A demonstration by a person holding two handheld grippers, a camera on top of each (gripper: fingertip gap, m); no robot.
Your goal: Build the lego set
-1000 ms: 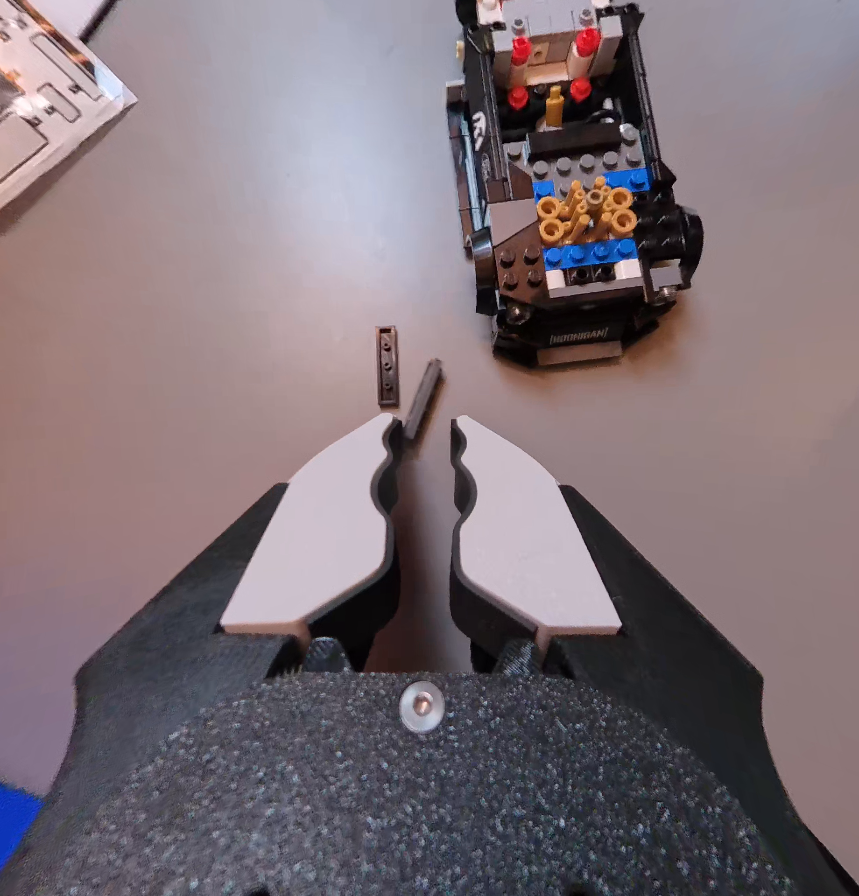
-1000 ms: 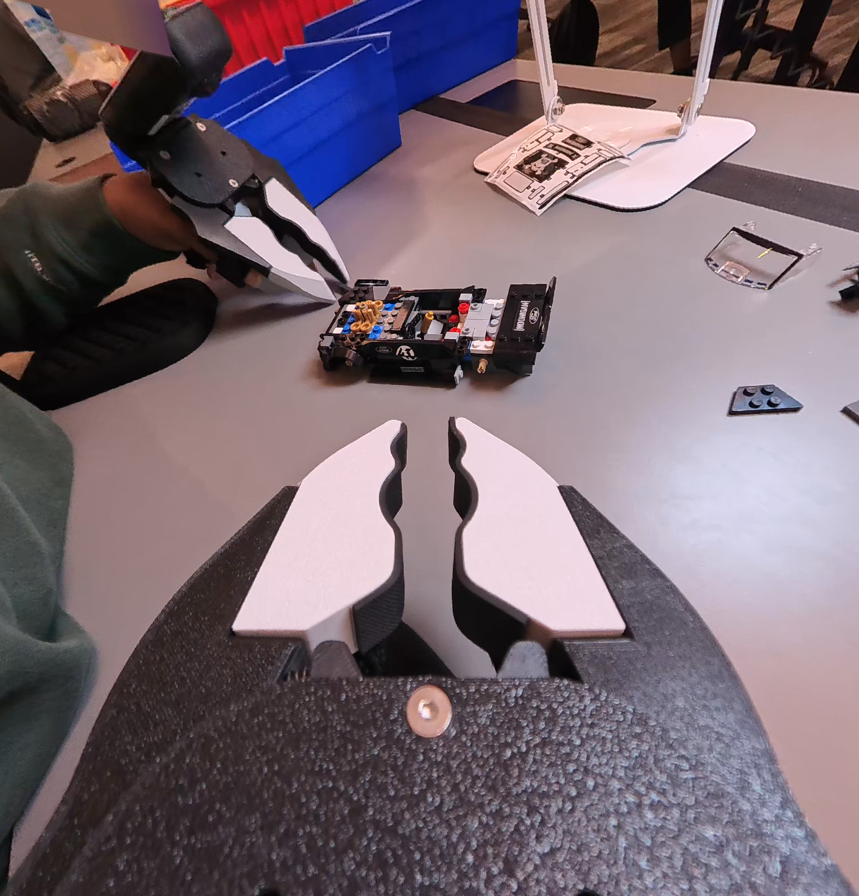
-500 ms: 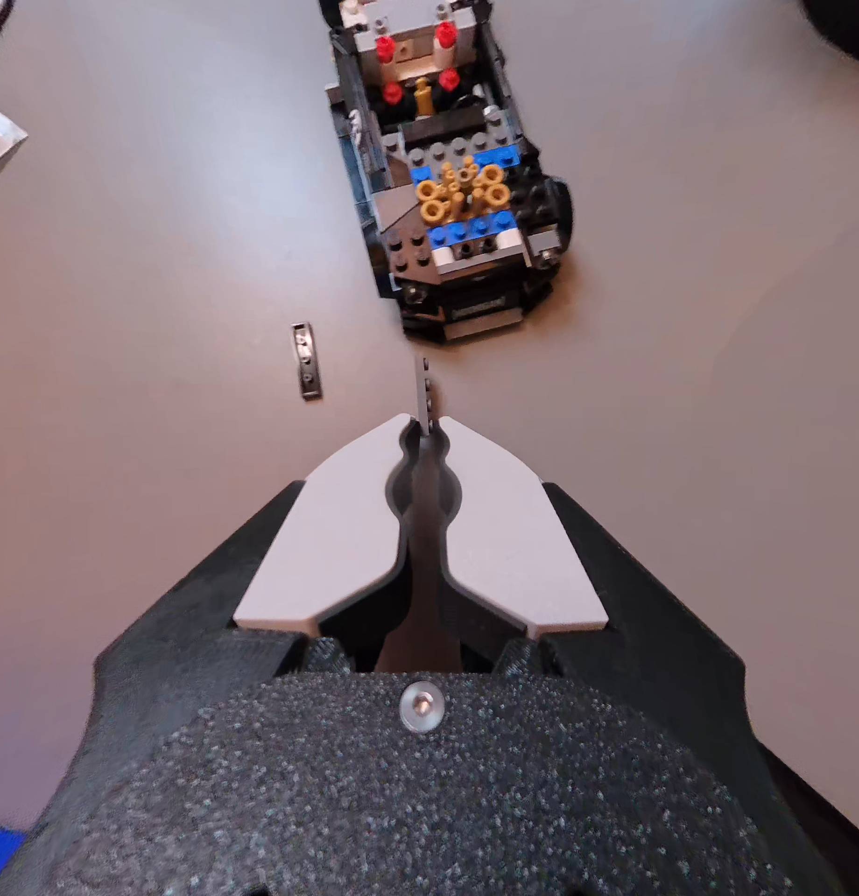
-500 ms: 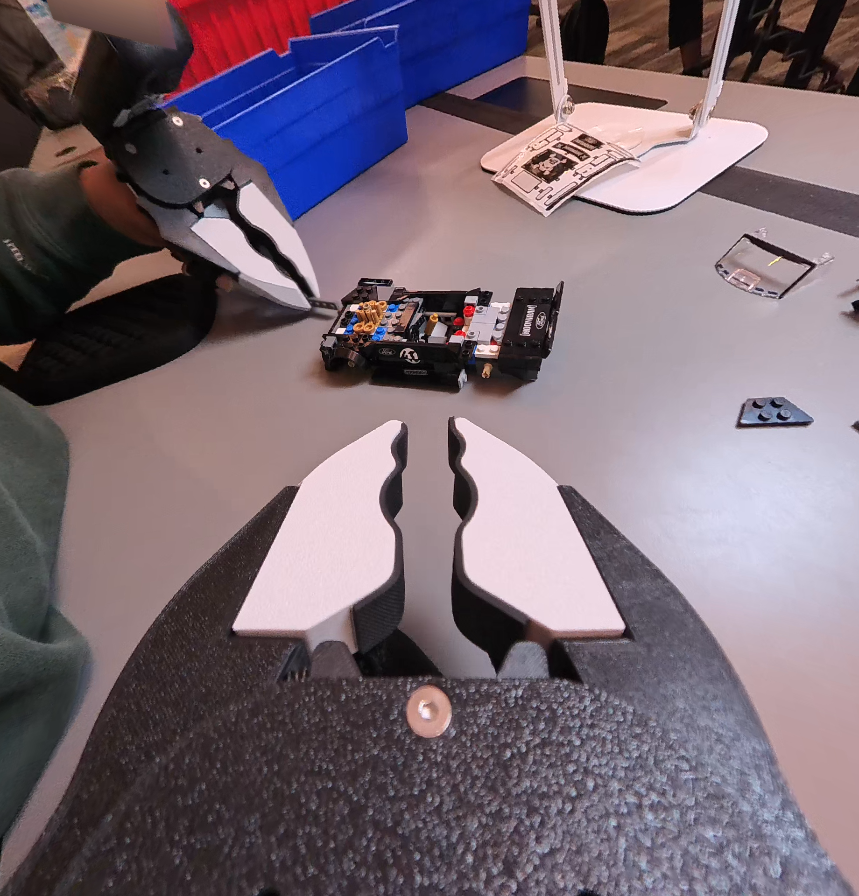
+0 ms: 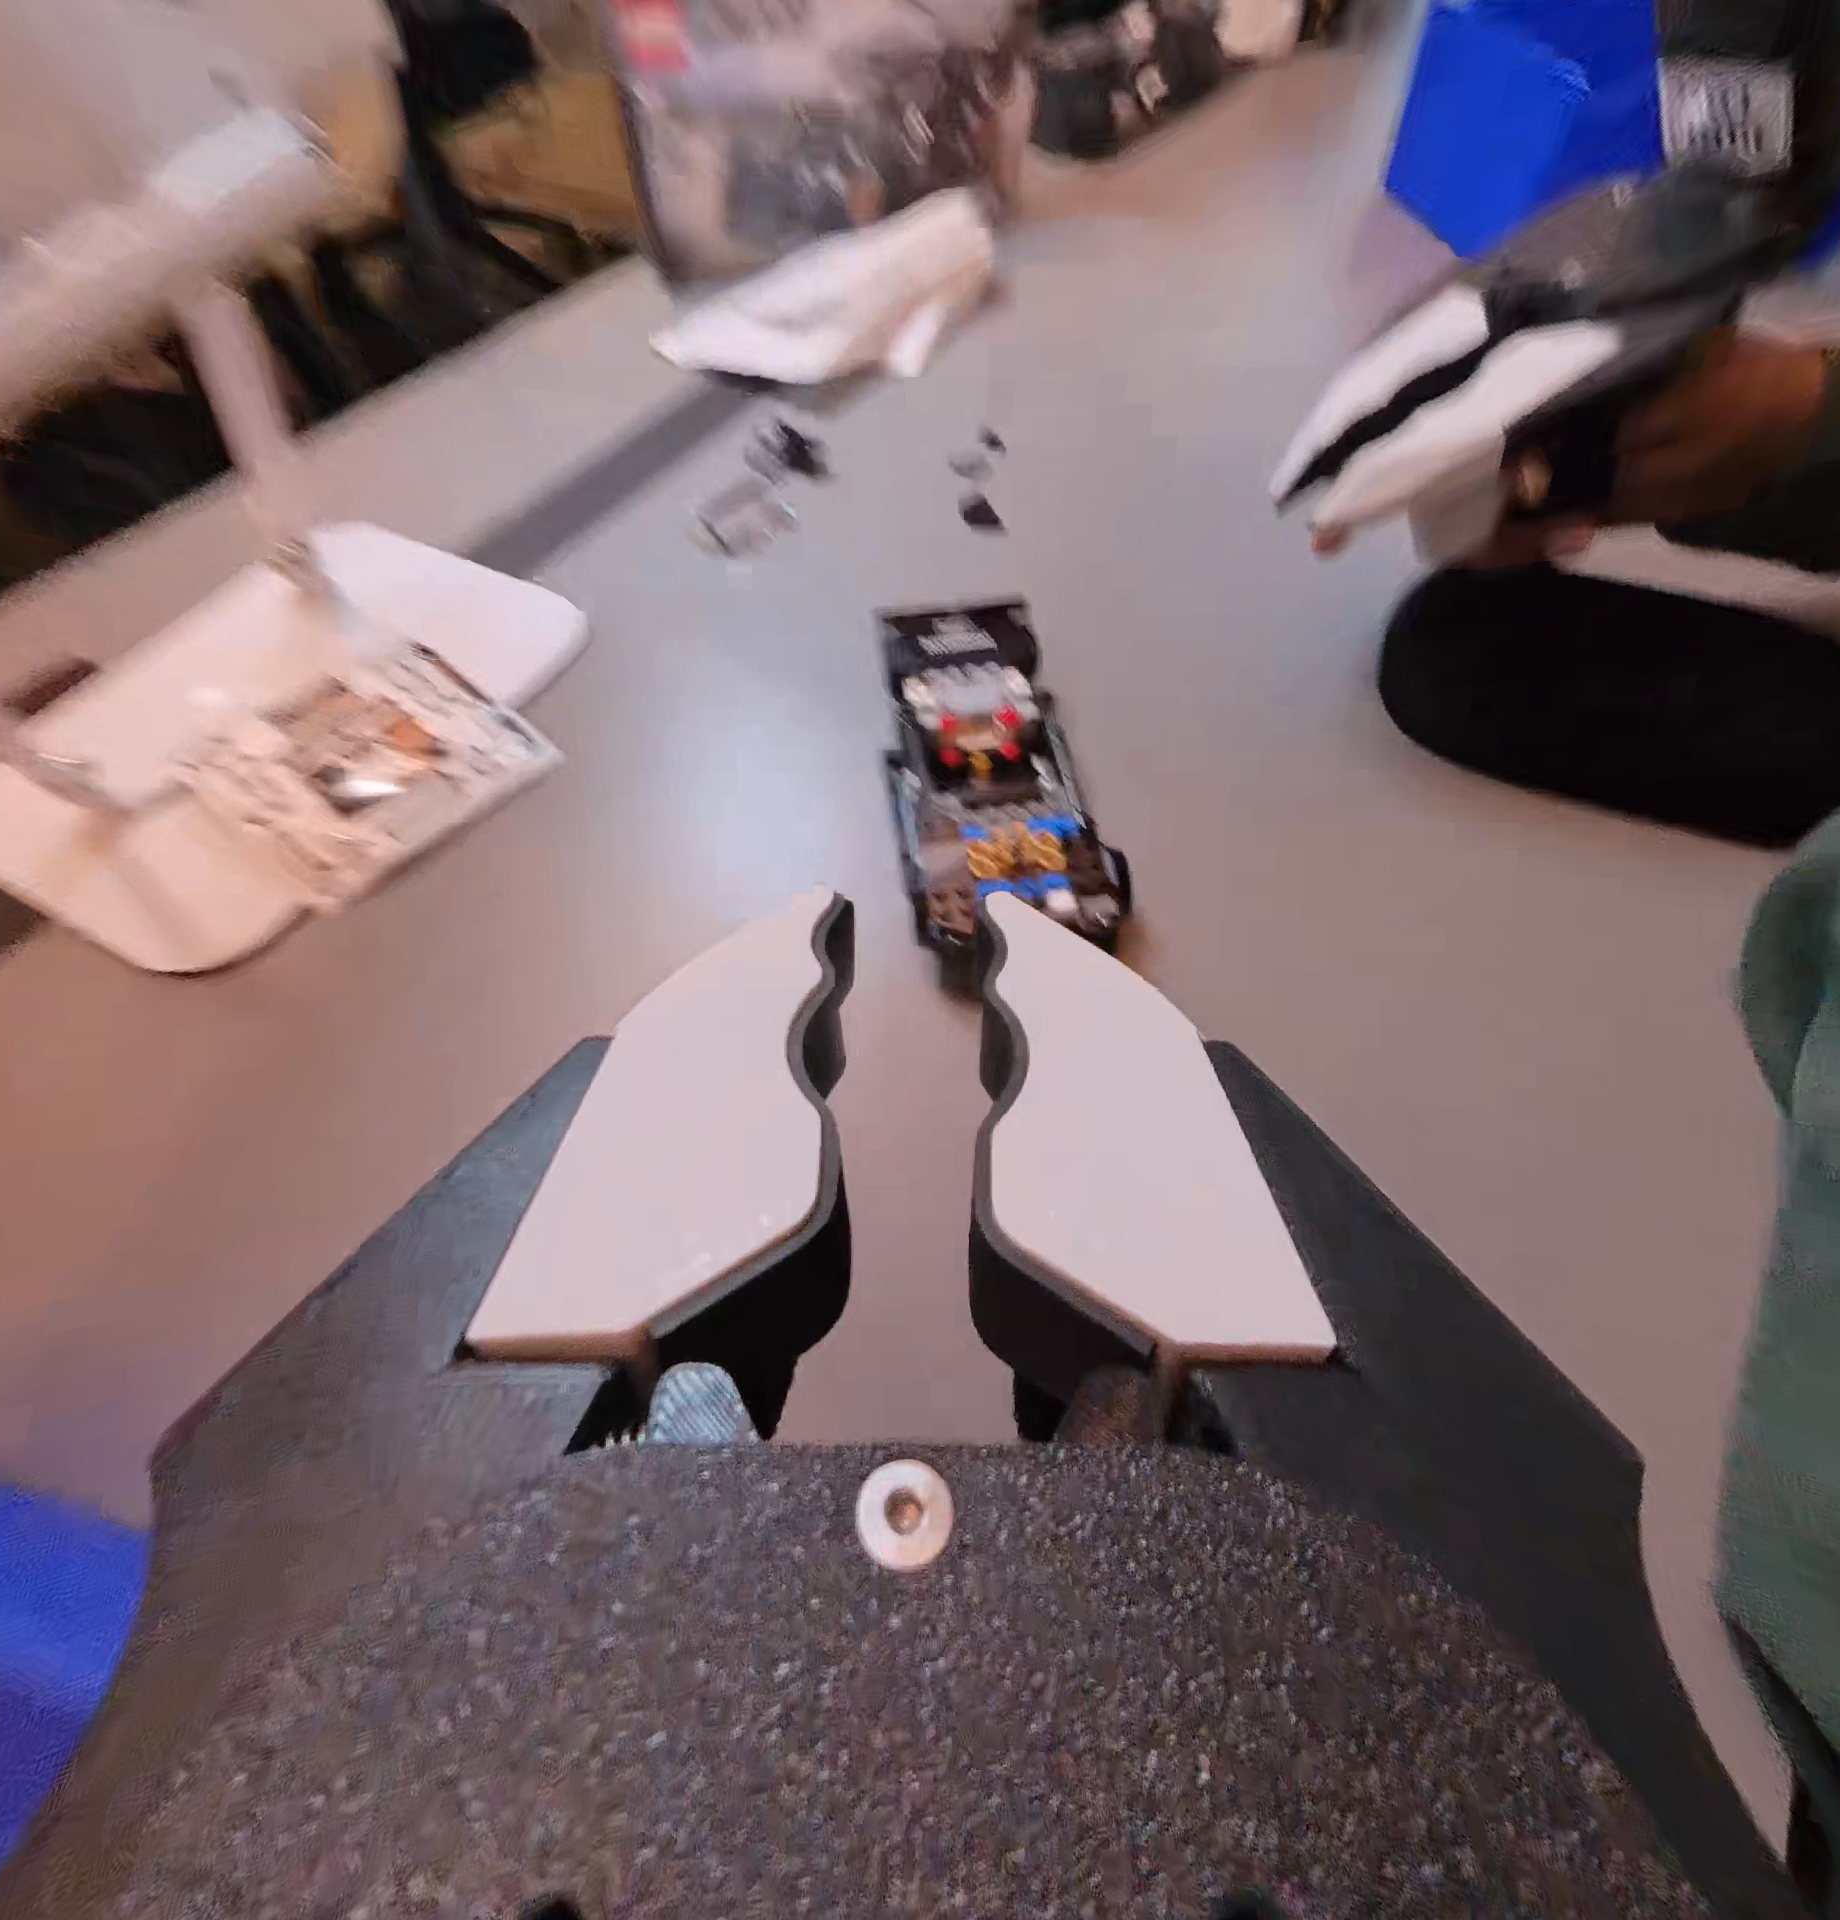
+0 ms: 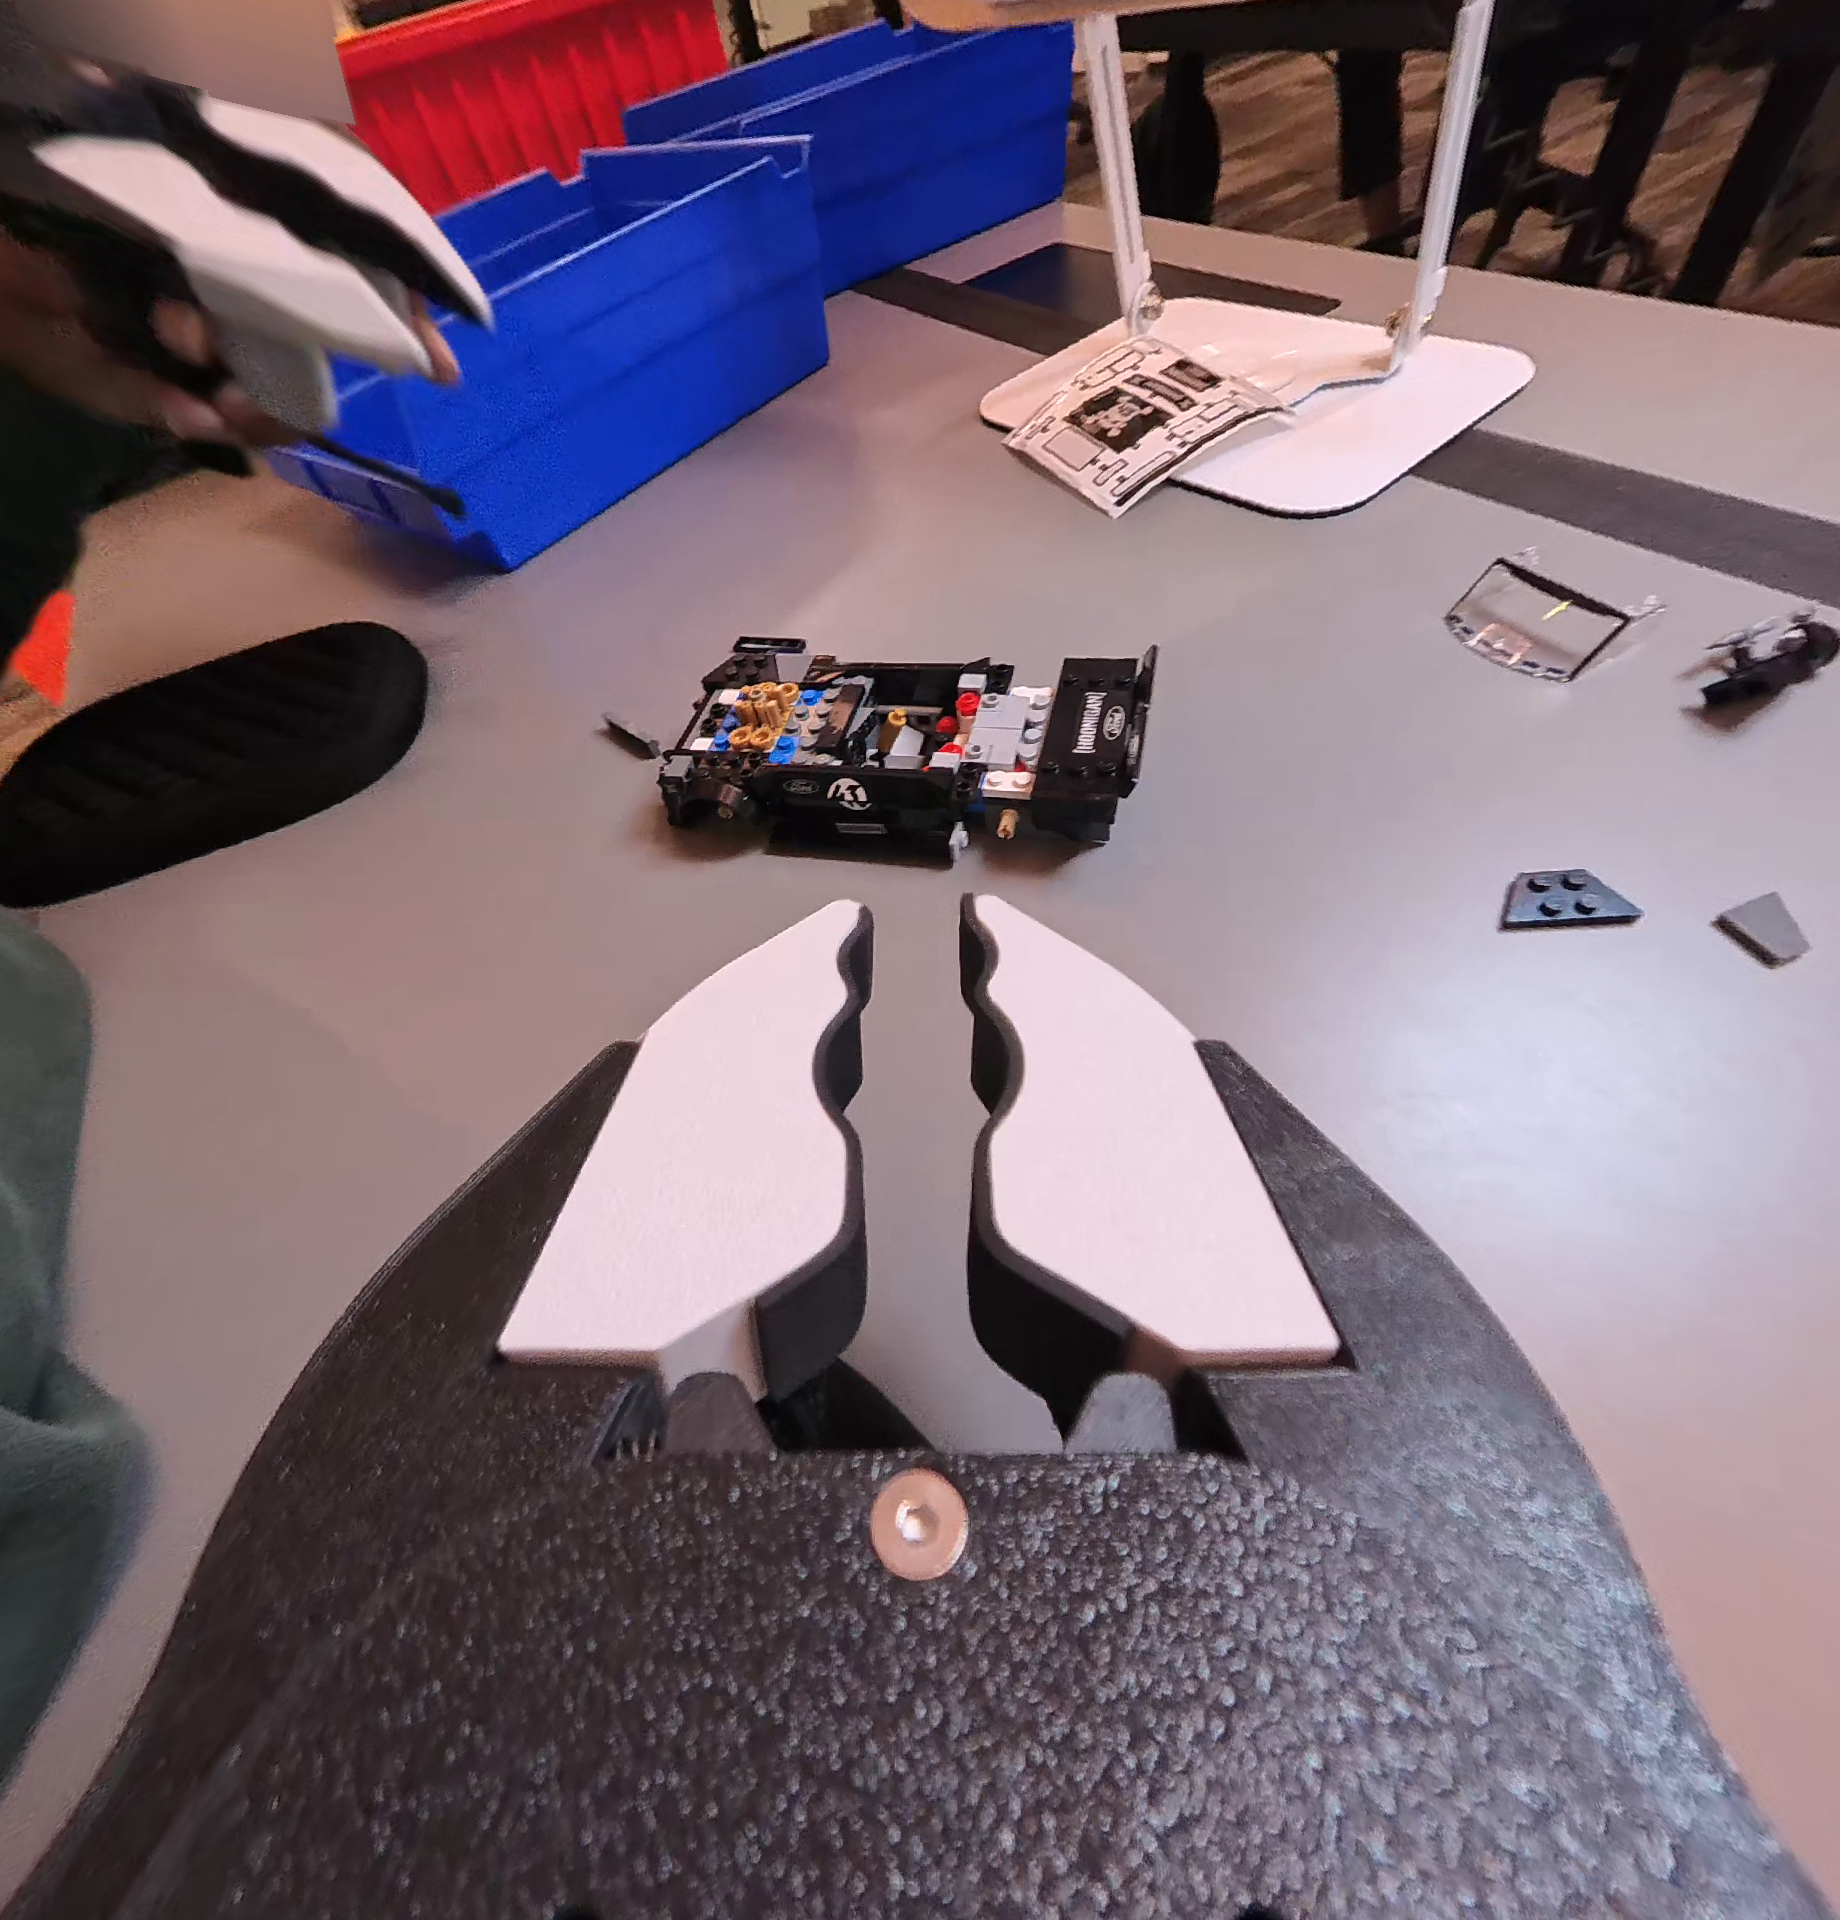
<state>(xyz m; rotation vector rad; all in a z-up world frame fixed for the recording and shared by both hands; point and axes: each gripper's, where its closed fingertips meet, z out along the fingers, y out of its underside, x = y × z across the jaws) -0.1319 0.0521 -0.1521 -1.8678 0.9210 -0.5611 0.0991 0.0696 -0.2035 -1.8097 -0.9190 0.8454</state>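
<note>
The part-built black lego car point(image 6: 916, 748) stands on the grey table point(image 6: 1311, 1091), with gold, blue and red parts showing on top. It also shows, blurred, in the left wrist view point(image 5: 999, 790). My right gripper point(image 6: 916, 912) is open and empty, low over the table just short of the car's side. My left gripper point(image 5: 916, 909) is open and empty, held well above the table beyond the car's engine end point(image 6: 457, 335). A thin black plate point(image 6: 630, 732) lies on the table by that end. Another small black plate point(image 6: 770, 644) lies behind the car.
Blue bins point(image 6: 635, 312) and a red one stand at the back left. A white stand base point(image 6: 1311, 405) carries a sticker sheet point(image 6: 1134, 416). A clear windshield point(image 6: 1539, 623), a black wedge plate point(image 6: 1565, 899), a grey tile point(image 6: 1763, 925) and a black part point(image 6: 1768, 655) lie to the right. A person's sleeve is at the left. Left tips to right tips: about 25 centimeters. The right tips stand about 20 centimeters off the grey tile point(image 6: 1763, 925). It is also in sight in the left wrist view point(image 5: 970, 469).
My left gripper has opened, let go of the thin black plate and risen, tilting up away from the table. The plate now lies by the car. My right gripper has hardly moved.
</note>
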